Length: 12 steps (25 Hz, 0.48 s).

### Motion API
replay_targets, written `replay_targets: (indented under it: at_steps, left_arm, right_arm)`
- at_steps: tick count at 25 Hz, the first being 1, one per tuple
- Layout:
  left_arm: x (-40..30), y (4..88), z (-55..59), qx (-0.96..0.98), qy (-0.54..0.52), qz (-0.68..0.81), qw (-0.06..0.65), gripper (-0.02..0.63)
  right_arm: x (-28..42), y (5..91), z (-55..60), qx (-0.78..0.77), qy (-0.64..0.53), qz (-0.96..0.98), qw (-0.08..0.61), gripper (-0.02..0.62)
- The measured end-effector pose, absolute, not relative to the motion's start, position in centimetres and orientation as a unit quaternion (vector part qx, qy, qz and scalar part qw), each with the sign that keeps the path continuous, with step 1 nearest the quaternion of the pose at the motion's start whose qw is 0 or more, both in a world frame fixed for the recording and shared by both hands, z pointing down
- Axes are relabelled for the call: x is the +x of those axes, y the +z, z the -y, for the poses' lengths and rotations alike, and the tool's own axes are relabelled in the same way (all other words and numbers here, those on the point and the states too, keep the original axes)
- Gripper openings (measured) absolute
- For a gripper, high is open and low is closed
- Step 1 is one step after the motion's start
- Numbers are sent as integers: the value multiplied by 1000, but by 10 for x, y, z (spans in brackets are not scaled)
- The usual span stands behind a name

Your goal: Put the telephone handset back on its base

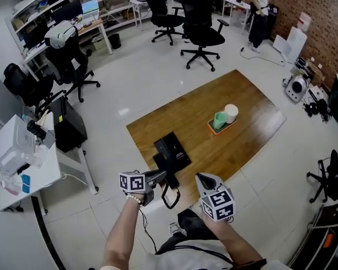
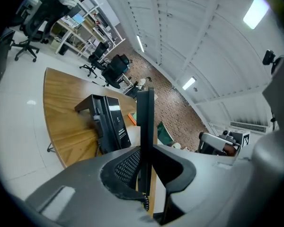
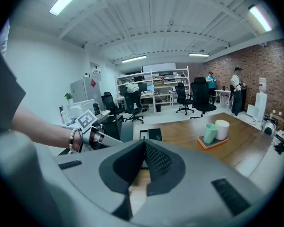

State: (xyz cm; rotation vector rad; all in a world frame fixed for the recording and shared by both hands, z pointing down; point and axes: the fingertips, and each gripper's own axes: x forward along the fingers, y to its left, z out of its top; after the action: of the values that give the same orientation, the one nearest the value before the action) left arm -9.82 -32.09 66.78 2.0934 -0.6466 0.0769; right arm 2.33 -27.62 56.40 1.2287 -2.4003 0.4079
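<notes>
The black telephone base (image 1: 172, 149) lies on the near-left part of the wooden table (image 1: 248, 100). My left gripper (image 1: 162, 177) is shut on the black handset (image 1: 172, 180), which hangs just off the table's near edge, close to the base, with its coiled cord (image 1: 170, 199) looping below. In the left gripper view the handset (image 2: 145, 122) stands as a dark bar between the jaws, with the base (image 2: 110, 121) beyond it. My right gripper (image 1: 203, 178) hovers to the right of the handset, its jaws together with nothing in them (image 3: 144, 146).
An orange tray (image 1: 213, 130) with a green cup (image 1: 219, 120) and a white cup (image 1: 231, 113) sits mid-table. Office chairs (image 1: 201, 32) stand beyond the table. A white desk with a printer (image 1: 14, 145) is at the left. Equipment (image 1: 297, 88) lies on the floor at the right.
</notes>
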Motion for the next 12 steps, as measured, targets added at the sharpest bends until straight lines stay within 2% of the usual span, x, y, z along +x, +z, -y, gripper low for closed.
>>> replay_targets:
  at_steps: [12]
  left_arm:
    - [-95,703,382,831,-2,225,509,74]
  right_arm:
    - [10,582,328,417,177,867,208,0]
